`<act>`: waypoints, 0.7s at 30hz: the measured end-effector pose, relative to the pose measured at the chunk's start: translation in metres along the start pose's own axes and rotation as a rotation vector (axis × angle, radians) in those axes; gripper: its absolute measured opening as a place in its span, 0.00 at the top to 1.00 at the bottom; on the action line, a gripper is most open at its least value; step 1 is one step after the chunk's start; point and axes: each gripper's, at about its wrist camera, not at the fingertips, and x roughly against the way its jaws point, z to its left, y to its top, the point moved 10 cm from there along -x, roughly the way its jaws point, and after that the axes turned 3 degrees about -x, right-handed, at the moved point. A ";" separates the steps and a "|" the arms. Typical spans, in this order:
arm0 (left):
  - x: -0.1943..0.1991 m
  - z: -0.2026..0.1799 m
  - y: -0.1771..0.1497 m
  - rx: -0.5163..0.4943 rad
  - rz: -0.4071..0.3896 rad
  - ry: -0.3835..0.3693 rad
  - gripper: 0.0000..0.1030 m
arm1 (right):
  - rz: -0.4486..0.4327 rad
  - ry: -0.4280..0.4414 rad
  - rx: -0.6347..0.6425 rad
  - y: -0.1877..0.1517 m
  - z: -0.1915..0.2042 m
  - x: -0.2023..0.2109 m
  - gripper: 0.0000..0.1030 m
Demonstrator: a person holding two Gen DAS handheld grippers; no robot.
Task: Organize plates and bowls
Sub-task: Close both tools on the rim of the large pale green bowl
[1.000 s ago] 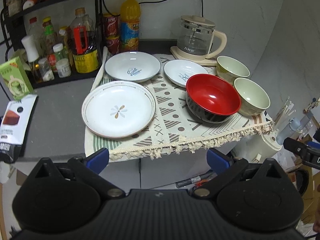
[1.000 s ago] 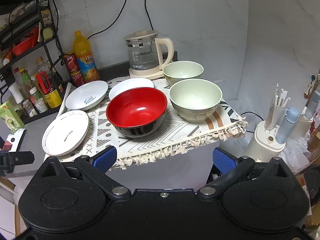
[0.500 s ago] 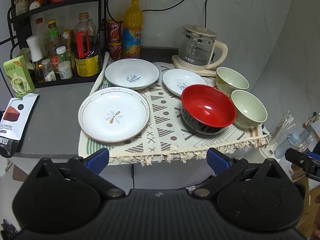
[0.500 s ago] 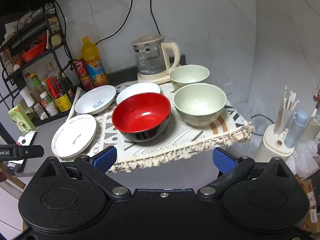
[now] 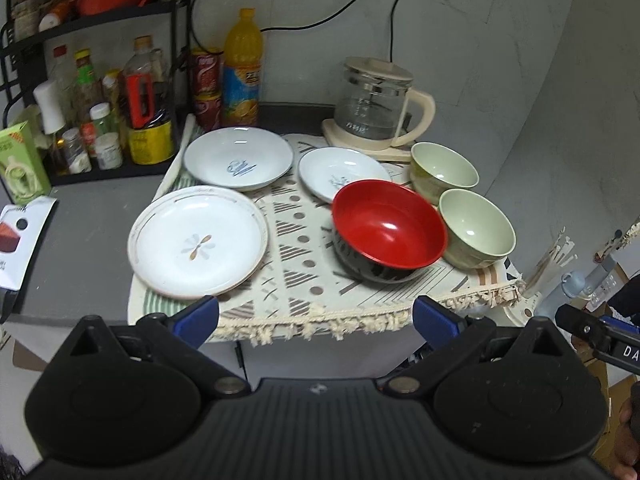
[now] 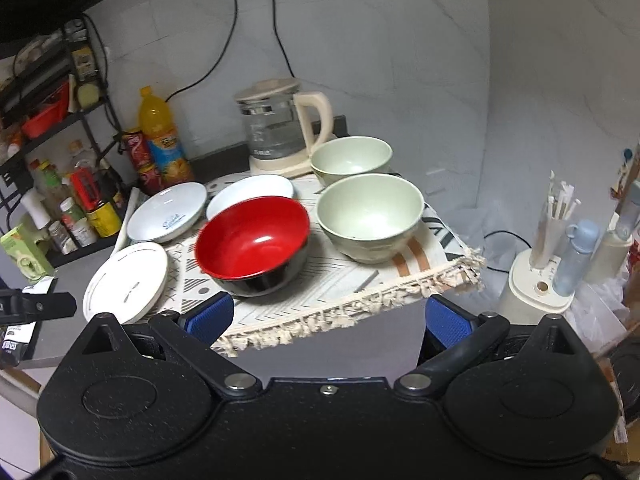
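On a patterned cloth [image 5: 304, 280] lie a large flower plate [image 5: 198, 240], a white plate with blue script [image 5: 239, 163], a small white plate [image 5: 340, 174], a red bowl [image 5: 388, 234] and two pale green bowls [image 5: 476, 232] [image 5: 444, 170]. My left gripper [image 5: 316, 318] is open and empty, in front of the cloth's fringe. My right gripper [image 6: 328, 314] is open and empty, just short of the red bowl [image 6: 252, 240] and the near green bowl [image 6: 370, 216].
A glass kettle [image 5: 374, 108] stands behind the dishes. Bottles and cans [image 5: 240, 68] crowd a rack at the back left. A green box [image 5: 22, 164] and a packet [image 5: 16, 236] lie left. A utensil holder [image 6: 540, 272] stands off the counter's right edge.
Both grippers have drawn closer to the counter and the views have tilted slightly. The dishes have not moved and both grippers stay open.
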 end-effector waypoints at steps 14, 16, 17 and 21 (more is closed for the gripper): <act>-0.044 -0.054 0.034 -0.093 0.011 -0.076 0.01 | -0.080 -0.100 -0.081 0.027 -0.048 -0.015 0.00; -0.053 -0.059 0.040 -0.106 0.012 -0.087 0.01 | -0.072 -0.093 -0.094 0.030 -0.051 -0.024 0.00; -0.057 -0.062 0.043 -0.121 0.009 -0.088 0.01 | -0.068 -0.096 -0.095 0.031 -0.052 -0.027 0.00; -0.083 -0.072 0.057 -0.160 0.021 -0.096 0.03 | -0.052 -0.112 -0.065 0.038 -0.051 -0.043 0.00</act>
